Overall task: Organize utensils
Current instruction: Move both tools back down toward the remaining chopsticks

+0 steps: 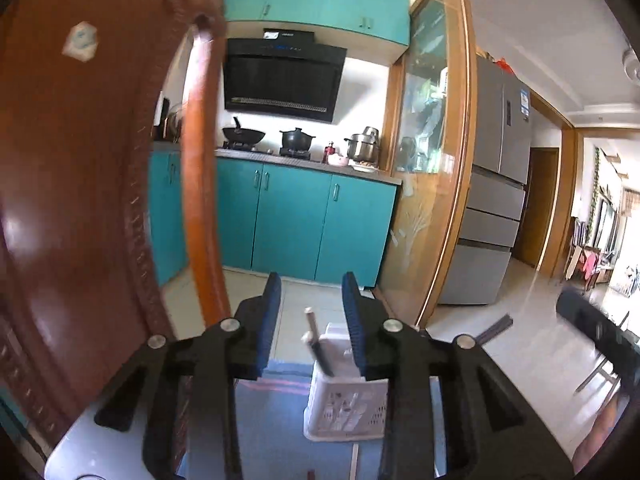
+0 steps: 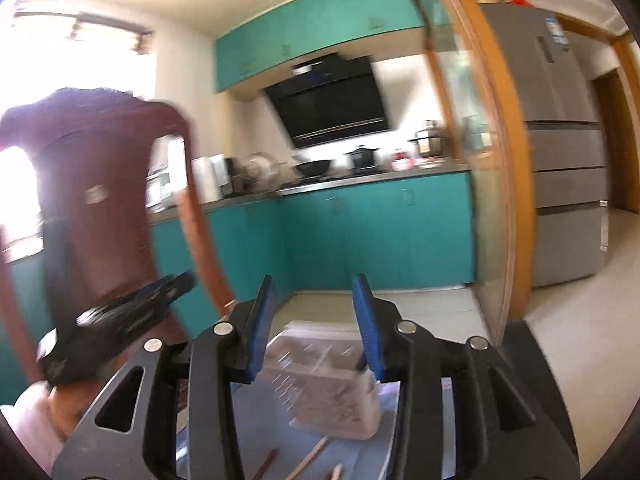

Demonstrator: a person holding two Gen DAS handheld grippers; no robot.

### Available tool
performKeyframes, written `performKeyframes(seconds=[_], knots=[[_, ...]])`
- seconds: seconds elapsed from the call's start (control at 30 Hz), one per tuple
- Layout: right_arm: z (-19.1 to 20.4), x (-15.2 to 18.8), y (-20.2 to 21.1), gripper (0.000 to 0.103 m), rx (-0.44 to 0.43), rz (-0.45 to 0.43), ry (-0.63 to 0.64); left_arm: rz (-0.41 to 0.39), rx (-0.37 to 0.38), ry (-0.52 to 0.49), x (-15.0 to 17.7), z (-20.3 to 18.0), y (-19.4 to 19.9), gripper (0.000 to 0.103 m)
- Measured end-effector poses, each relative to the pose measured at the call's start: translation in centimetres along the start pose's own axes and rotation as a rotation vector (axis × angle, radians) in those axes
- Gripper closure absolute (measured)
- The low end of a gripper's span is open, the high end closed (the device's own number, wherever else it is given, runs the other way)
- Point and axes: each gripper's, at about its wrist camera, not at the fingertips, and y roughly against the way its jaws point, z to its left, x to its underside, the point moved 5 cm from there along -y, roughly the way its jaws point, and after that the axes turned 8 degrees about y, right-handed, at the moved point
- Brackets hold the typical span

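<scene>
In the left wrist view the left hand-held gripper (image 1: 310, 300) points nearly level, slightly downward, over the desk (image 1: 272, 420), which is covered with a blue cloth. Its two blue ribbed pads stand partly apart with nothing pressed between them. Seen through the gap, a white plastic utensil basket (image 1: 346, 404) with a perforated lattice wall stands upright on the cloth, a dark-handled chopstick (image 1: 318, 344) with a pale tip leaning out of its top. A pale stick (image 1: 354, 460) lies on the cloth just in front of the basket, toward the near edge. A carved, glossy red-brown wooden chair back (image 1: 80, 200) fills the left side and carries a small white sticker whose writing cannot be read. Behind are teal cabinets (image 1: 304, 220), a black range hood (image 1: 282, 76) and a grey fridge (image 1: 492, 168) with a label too small to read. In the right wrist view, blurred, the right hand-held gripper (image 2: 316, 304) also points almost level, its blue pads partly apart and empty, the white basket (image 2: 332, 396) beyond them on the blue cloth. Pale and reddish sticks (image 2: 308, 460) lie near the desk's near edge. At left the other gripper (image 2: 132, 308) shows as a dark blurred shape, its opening unreadable here.
</scene>
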Motion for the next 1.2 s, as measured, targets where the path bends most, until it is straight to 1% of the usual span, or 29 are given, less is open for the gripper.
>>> performKeyframes(seconds=[0.07, 0.1, 0.13, 0.17, 0.23, 0.3, 0.33, 0.37, 0.4, 0.47, 0.5, 0.6, 0.63, 0.67, 0.7, 0.83, 0.97, 1.1, 1.17, 1.2], knots=[[1.1, 2.3, -0.3, 0.063, -0.063, 0.064, 0.027, 0.035, -0.028, -0.005, 1.0, 0.9, 0.2, 0.071], [1.6, 4.1, -1.4, 0.063, -0.076, 0.149, 0.047, 0.070, -0.057, -0.002, 1.9, 1.6, 0.1, 0.071], [2.0, 5.7, -2.6, 0.063, -0.077, 0.235, 0.064, 0.122, -0.086, 0.005, 2.9, 2.3, -0.3, 0.069], [2.3, 8.5, -4.6, 0.063, -0.067, 0.382, 0.095, 0.189, -0.112, 0.017, 4.1, 3.0, -0.9, 0.068], [2.2, 12.5, -7.4, 0.064, -0.029, 0.577, 0.129, 0.308, -0.113, 0.053, 6.1, 4.1, -2.1, 0.066], [1.3, 16.3, -9.8, 0.064, 0.020, 0.717, 0.119, 0.440, -0.116, 0.106, 8.4, 5.3, -3.4, 0.065], [0.7, 17.5, -10.7, 0.065, 0.028, 0.756, 0.096, 0.484, -0.120, 0.121, 9.3, 5.7, -3.8, 0.065], [-0.3, 18.8, -11.8, 0.068, 0.042, 0.801, 0.039, 0.522, -0.120, 0.133, 10.0, 6.0, -4.2, 0.065], [-1.0, 19.4, -12.4, 0.069, 0.049, 0.820, -0.009, 0.562, -0.120, 0.140, 11.0, 6.3, -4.6, 0.063], [-2.4, 20.1, -13.6, 0.069, 0.056, 0.839, -0.123, 0.613, -0.129, 0.134, 12.4, 6.5, -5.0, 0.060], [-2.5, 20.3, -13.9, 0.069, 0.053, 0.844, -0.133, 0.639, -0.129, 0.113, 13.1, 6.4, -5.2, 0.059], [-1.5, 20.7, -14.6, 0.069, 0.030, 0.879, -0.117, 0.675, -0.137, 0.048, 14.8, 5.9, -5.3, 0.053], [-1.1, 21.2, -14.8, 0.069, 0.046, 0.903, -0.083, 0.692, -0.139, 0.024, 15.3, 5.6, -5.6, 0.053], [-0.9, 21.5, -14.8, 0.073, 0.074, 0.904, -0.046, 0.702, -0.138, 0.013, 15.6, 5.4, -5.7, 0.053], [-0.7, 21.5, -14.8, 0.074, 0.089, 0.907, -0.025, 0.719, -0.136, 0.000, 16.2, 5.3, -5.7, 0.053], [-1.2, 21.6, -14.1, 0.074, 0.138, 0.918, -0.007, 0.769, -0.138, -0.050, 18.0, 4.6, -5.7, 0.051], [-2.6, 21.4, -13.5, 0.074, 0.138, 0.898, -0.075, 0.800, -0.146, -0.074, 19.1, 4.3, -5.8, 0.049], [-4.2, 22.0, -12.8, 0.074, 0.183, 0.907, -0.098, 0.804, -0.153, -0.083, 19.4, 4.1, -5.8, 0.044], [-4.3, 22.0, -12.9, 0.074, 0.156, 0.889, -0.130, 0.806, -0.157, -0.079, 19.6, 4.2, -5.9, 0.043], [-4.1, 21.6, -12.6, 0.074, 0.128, 0.873, -0.137, 0.808, -0.163, -0.072, 19.9, 4.3, -5.8, 0.043]])
